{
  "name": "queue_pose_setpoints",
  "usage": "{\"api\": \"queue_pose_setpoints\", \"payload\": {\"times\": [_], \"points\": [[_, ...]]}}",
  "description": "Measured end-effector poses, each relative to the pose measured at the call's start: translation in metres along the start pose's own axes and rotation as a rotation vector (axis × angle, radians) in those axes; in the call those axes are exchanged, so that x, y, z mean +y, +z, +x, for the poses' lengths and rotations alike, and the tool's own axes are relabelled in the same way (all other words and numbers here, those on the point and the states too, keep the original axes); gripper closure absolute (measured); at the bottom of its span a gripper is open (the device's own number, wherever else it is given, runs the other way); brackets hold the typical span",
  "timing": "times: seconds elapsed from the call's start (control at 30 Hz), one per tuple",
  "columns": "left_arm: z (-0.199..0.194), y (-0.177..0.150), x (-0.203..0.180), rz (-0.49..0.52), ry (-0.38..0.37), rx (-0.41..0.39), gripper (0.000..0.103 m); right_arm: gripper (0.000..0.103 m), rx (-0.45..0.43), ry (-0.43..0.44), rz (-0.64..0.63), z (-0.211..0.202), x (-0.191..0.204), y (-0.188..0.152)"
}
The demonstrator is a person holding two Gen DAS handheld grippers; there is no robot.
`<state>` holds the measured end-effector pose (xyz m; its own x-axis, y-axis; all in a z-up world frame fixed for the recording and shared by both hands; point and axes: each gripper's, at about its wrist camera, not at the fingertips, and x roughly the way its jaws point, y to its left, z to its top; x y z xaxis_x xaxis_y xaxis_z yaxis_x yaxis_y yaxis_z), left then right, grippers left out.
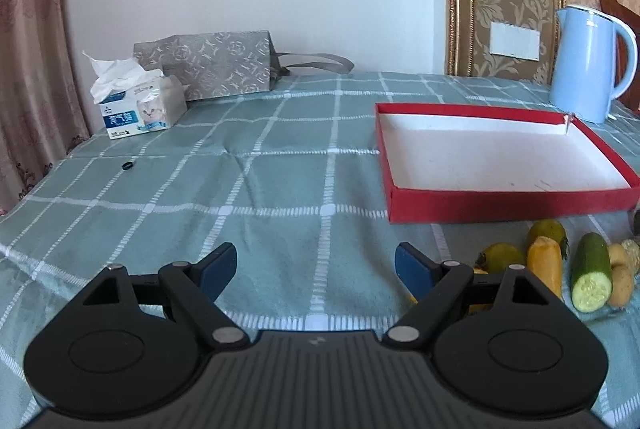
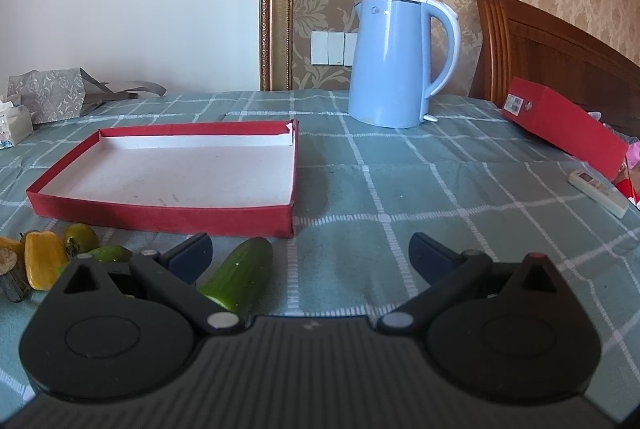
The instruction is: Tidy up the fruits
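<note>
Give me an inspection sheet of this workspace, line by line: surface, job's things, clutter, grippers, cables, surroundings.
Surface: green checked tablecloth, slightly creased.
Job's things: red tray with white floor, nothing in it; cut cucumber, yellow pepper piece, small yellow-green fruits and potatoes lie on the cloth in front of it.
Clutter: blue kettle, tissue box, grey patterned bag, red box, white remote, small black object.
Grippers: left gripper open, holding nothing; right gripper open, holding nothing.
Cables: nothing seen.
Surroundings: white wall, patterned wallpaper, wall switches, curtain, wooden headboard.
</note>
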<state>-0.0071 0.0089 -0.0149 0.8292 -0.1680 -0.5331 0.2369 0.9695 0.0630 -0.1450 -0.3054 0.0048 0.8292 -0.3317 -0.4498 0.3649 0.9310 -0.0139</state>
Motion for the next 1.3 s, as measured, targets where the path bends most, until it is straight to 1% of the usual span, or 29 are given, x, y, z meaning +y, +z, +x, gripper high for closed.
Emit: {"api": "queue_pose_setpoints", "payload": {"times": [0.03, 0.07, 0.13, 0.2, 0.3, 0.43, 0.57, 0.67, 0.77, 0.83, 0.9, 0.93, 1.0, 1.03, 1.13, 1.17, 1.3], "points": [[0.000, -0.002, 0.000, 0.003, -0.029, 0.004, 0.017, 0.000, 0.001, 0.001, -0.001, 0.001, 0.001, 0.000], [-0.001, -0.003, -0.001, 0.011, -0.042, 0.005, 0.017, 0.000, 0.002, 0.000, -0.003, 0.001, 0.001, 0.000], [-0.001, -0.005, -0.005, 0.039, -0.028, -0.011, 0.017, 0.000, 0.005, 0.002, -0.009, 0.002, 0.003, -0.001], [-0.001, -0.005, -0.005, 0.051, -0.032, -0.016, 0.017, 0.000, 0.009, 0.005, -0.012, 0.003, 0.004, -0.001], [-0.006, -0.006, -0.001, 0.064, -0.065, -0.035, 0.017, 0.000, 0.009, 0.006, -0.019, 0.003, 0.005, -0.001], [-0.013, -0.011, 0.011, 0.060, -0.169, -0.055, 0.016, 0.000, 0.007, 0.006, -0.022, 0.004, 0.005, -0.002], [-0.015, -0.015, 0.014, 0.065, -0.223, -0.070, 0.016, 0.000, 0.017, 0.012, -0.021, 0.006, 0.008, -0.002], [-0.020, -0.016, 0.021, 0.051, -0.300, -0.085, 0.016, 0.000, 0.019, 0.007, -0.040, 0.006, 0.012, -0.003], [-0.026, -0.017, 0.023, 0.071, -0.332, -0.112, 0.016, 0.000, 0.022, 0.011, -0.044, 0.008, 0.013, -0.002], [-0.026, -0.019, 0.018, 0.104, -0.351, -0.097, 0.016, 0.000, 0.026, 0.017, -0.037, 0.009, 0.013, -0.002], [-0.026, -0.021, 0.009, 0.139, -0.386, -0.077, 0.016, 0.000, 0.026, 0.020, -0.036, 0.010, 0.014, -0.001], [-0.024, -0.022, 0.003, 0.164, -0.388, -0.070, 0.015, 0.000, 0.025, 0.020, -0.040, 0.010, 0.015, -0.001], [-0.023, -0.021, -0.004, 0.186, -0.375, -0.090, 0.014, 0.000, 0.026, 0.021, -0.048, 0.010, 0.016, -0.002], [-0.020, -0.018, -0.004, 0.188, -0.388, -0.085, 0.014, 0.000, 0.025, 0.022, -0.051, 0.010, 0.017, -0.002], [-0.007, -0.011, 0.006, 0.145, -0.461, -0.028, 0.014, 0.000, 0.022, 0.020, -0.057, 0.009, 0.017, -0.001], [-0.006, -0.011, 0.009, 0.142, -0.473, -0.021, 0.014, 0.000, 0.019, 0.015, -0.058, 0.008, 0.015, -0.001], [-0.014, -0.019, 0.015, 0.188, -0.463, -0.054, 0.014, 0.000, 0.014, 0.005, -0.041, 0.007, 0.008, 0.001]]}}
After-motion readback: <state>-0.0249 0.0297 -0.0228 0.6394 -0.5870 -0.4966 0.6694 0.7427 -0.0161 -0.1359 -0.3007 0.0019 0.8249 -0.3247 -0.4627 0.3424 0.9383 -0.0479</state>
